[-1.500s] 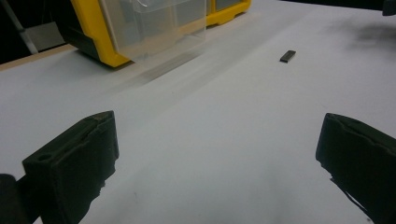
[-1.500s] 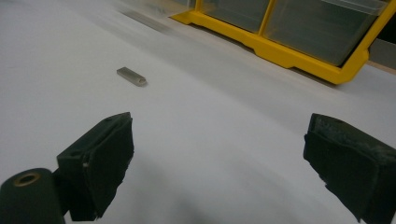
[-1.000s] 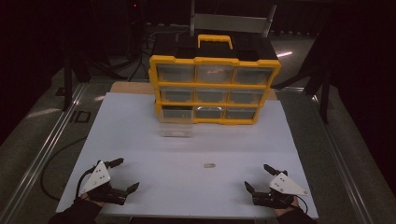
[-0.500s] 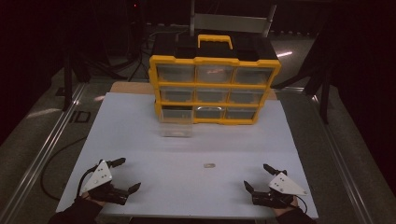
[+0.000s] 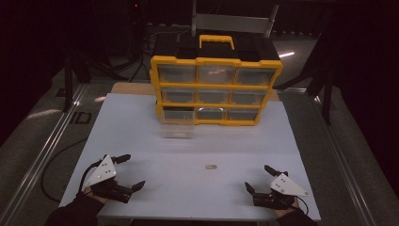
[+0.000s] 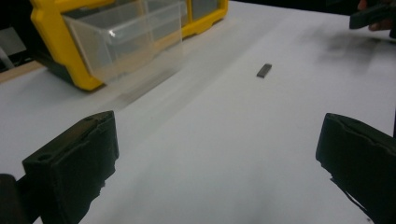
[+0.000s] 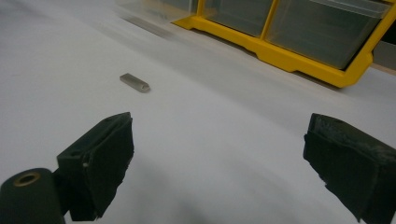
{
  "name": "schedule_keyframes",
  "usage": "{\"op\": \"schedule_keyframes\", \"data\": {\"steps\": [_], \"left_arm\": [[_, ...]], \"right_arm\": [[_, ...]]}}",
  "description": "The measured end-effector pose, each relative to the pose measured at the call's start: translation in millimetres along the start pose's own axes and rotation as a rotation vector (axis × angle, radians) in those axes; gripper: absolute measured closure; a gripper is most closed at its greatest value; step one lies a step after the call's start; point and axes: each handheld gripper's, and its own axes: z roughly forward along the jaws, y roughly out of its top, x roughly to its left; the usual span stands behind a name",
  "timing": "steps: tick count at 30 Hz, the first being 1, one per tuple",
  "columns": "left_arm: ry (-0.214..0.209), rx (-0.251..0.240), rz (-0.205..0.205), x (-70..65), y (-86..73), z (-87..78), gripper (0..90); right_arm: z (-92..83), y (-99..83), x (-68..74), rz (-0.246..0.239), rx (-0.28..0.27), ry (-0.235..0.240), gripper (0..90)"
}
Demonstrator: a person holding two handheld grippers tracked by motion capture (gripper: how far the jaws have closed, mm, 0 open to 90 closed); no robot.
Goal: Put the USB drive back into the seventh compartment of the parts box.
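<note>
Status, left to right, referenced to the yellow drawer cabinet (image 5: 216, 89) at the far side of the white bench (image 5: 141, 122): the left tool (image 5: 129, 172) sits near the bench's front edge, well forward and left of the cabinet, jaws spread wide and holding nothing. A clear drawer (image 5: 178, 126) stands pulled out of the cabinet's bottom-left bay onto the bench; whether it has fully left the bay cannot be told. A small grey metal part (image 5: 211, 166) lies flat on the bench forward of the cabinet's centre, between the two tools and apart from both. The right tool (image 5: 259, 180) rests forward and right of the cabinet, jaws likewise released and empty. Judged step: approach before pickup; no contact has been made. The next move likely calls for bringing one tool over the part, aligning the jaws across its narrow width, lowering to the bench surface and closing gently, since the thin part leaves little to grip.
</note>
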Motion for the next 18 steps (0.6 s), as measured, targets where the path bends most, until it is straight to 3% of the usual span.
{"op": "schedule_keyframes", "data": {"steps": [18], "left_arm": [[-0.102,0.030,0.055,0.4,39.9,29.0,0.1]], "right_arm": [[-0.1,0.5,-0.5,0.004,-0.010,0.000,8.9]]}}
